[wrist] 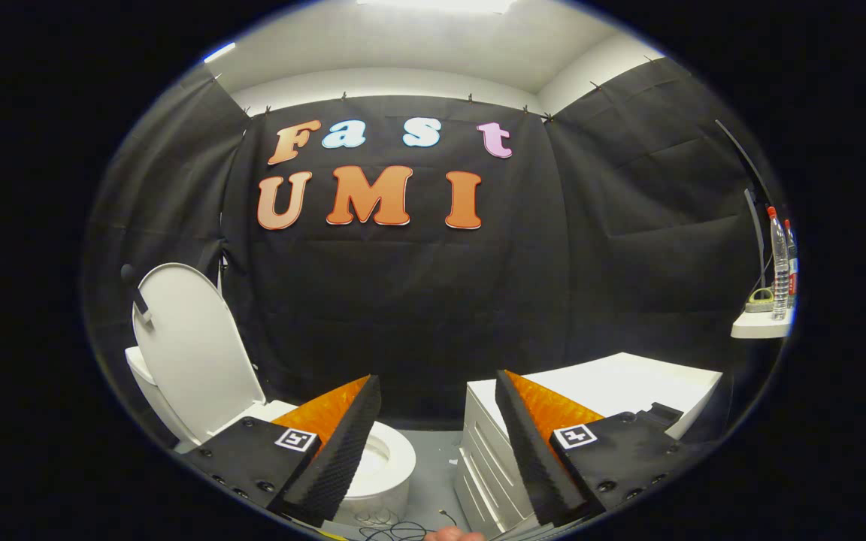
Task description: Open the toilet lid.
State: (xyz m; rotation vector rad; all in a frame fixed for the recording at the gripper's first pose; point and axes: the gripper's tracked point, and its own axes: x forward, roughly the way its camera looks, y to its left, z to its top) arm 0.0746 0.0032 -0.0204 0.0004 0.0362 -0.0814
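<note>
Already the toilet lid (192, 349) stands raised, leaning back against the black wall, well left of the gripper (437, 385). Below it, the toilet seat (392, 458) shows just beyond the left finger. Its fingers spread wide, the gripper holds nothing. Right of them stands a white drawer cabinet (613, 383); farther right, bottles (780, 263) rest on a shelf (760, 327).
</note>
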